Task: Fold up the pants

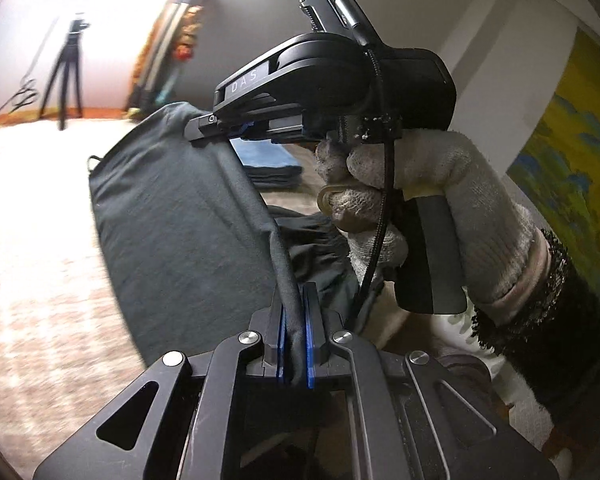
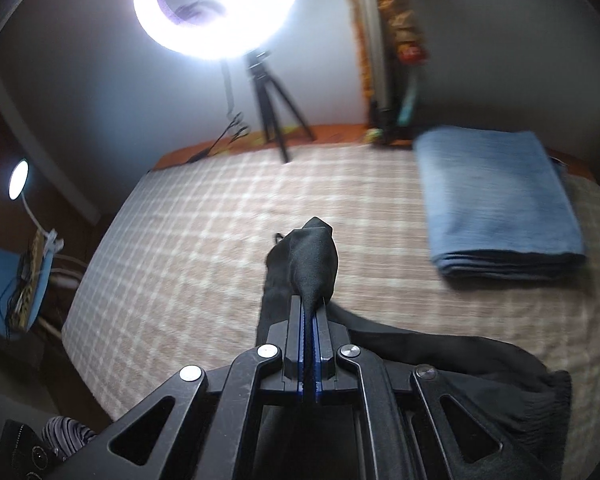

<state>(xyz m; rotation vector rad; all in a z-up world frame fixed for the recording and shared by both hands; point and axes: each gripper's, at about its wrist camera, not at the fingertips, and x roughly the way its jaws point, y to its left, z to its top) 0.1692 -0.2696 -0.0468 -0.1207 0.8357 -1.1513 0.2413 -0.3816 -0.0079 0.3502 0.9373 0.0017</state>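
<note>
Two grippers hold one garment above the bed (image 2: 204, 216), which carries a checked cover. Largest after the bed is the pants (image 1: 180, 216), a dark, thin, soft fabric. In the left wrist view they hang as a wide panel stretched between the two grippers, with the remaining fabric gathered in folds below the right gripper. In the right wrist view a loose portion trails to the lower right and appears to rest on the bed.

Handling judgement: the pants are light and limp, with no stiffness of their own. Any unsupported span sags, so the held edge needs tension between the two grip points to stay straight. The fabric looks matte rather than slick, so slip risk seems low. The edge, bunched thicker than the open panel, is the better place to hold.

A folded blue towel (image 2: 496, 204) lies on the far right of the bed, well apart from the pants.

The left gripper (image 1: 296, 320) is closed on a bunched edge of the pants, the fabric pinched between its blue pads. The right gripper (image 2: 310, 312) is likewise closed on the pants, with a tuft protruding beyond its fingertips. A gloved right hand (image 1: 412, 192) holds the right gripper's handle.
</note>
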